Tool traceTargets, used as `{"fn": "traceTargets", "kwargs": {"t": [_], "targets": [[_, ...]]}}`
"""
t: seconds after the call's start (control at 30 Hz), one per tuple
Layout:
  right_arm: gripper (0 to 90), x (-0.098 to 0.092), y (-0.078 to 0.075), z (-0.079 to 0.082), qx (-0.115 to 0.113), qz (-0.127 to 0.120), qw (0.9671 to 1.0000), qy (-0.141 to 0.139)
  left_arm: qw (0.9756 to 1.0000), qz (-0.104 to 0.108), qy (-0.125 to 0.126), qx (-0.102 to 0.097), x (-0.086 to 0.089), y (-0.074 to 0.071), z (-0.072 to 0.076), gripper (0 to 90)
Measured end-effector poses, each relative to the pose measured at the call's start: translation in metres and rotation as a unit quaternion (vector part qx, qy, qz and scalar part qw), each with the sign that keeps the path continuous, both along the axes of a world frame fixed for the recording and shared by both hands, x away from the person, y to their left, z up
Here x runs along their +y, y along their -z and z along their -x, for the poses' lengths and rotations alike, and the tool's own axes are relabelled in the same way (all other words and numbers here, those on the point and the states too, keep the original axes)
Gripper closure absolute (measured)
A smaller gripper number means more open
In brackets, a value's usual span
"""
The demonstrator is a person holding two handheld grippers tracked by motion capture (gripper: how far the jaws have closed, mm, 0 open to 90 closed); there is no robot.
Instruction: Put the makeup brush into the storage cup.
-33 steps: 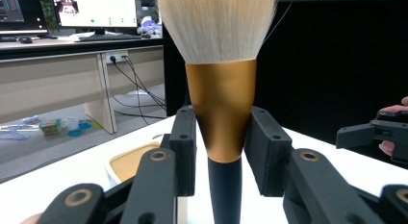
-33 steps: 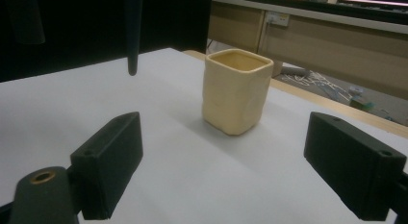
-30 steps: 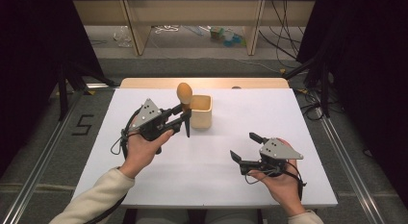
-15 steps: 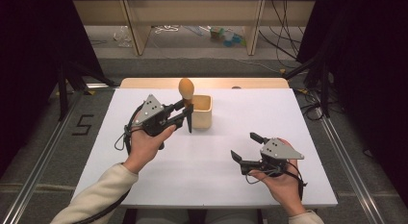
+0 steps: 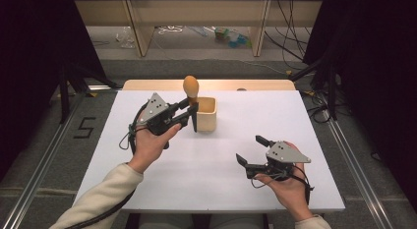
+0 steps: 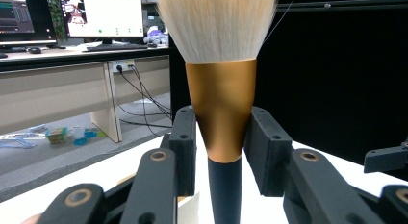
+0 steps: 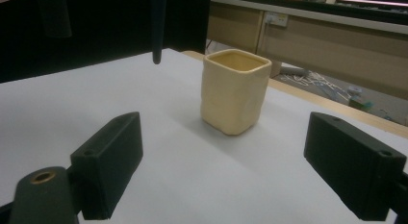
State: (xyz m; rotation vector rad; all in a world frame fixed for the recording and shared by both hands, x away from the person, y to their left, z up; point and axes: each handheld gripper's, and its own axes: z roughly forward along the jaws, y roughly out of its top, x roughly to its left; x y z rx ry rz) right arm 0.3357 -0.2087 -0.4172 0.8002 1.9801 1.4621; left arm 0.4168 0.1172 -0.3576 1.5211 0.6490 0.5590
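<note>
Brush (image 5: 191, 94) upright, bristle head up, dark handle tip down, held in air just beside near-left edge of cup (image 5: 206, 113), clear of table (image 5: 147, 189). Left gripper (image 5: 189, 111) clamped on brush: in left gripper view, jaws press copper collar (image 6: 222, 108) from both sides, pale bristles (image 6: 216, 22) above. Cream cup square-sided, upright, mouth open, toward far middle of white table. Right gripper (image 5: 252, 151) low over table near right edge, well apart from cup, jaws spread wide, nothing between; cup (image 7: 233, 92) ahead of it.
</note>
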Motion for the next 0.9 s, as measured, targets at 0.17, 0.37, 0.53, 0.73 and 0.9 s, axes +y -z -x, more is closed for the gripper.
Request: {"fn": "traceTargets", "kwargs": {"t": [0.17,0.37,0.53,0.73,0.9], "targets": [[14.3,0.0,0.0001,-0.0005,-0.006,-0.006,1.0,-0.001,1.0,0.002,-0.003,0.001,0.0,0.0004,-0.0017,66.0],[14.3,-0.0009,-0.0021,0.0012,-0.011,-0.011,0.9998,0.007,1.0,0.006,-0.006,-0.002,0.0009,-0.0011,-0.0036,66.0],[14.3,-0.0018,-0.003,0.0011,-0.015,-0.012,0.9998,0.006,0.9999,0.006,-0.008,-0.007,0.0016,-0.0028,-0.0043,66.0],[14.2,-0.0039,-0.0044,0.0018,-0.014,-0.016,0.9998,0.007,0.9998,0.009,-0.012,-0.01,0.0031,-0.0039,-0.0076,66.0],[14.2,-0.0052,-0.0044,0.0018,-0.019,-0.021,0.9996,0.009,0.9998,0.01,-0.014,-0.011,0.0038,-0.0032,-0.01,66.0]]}}
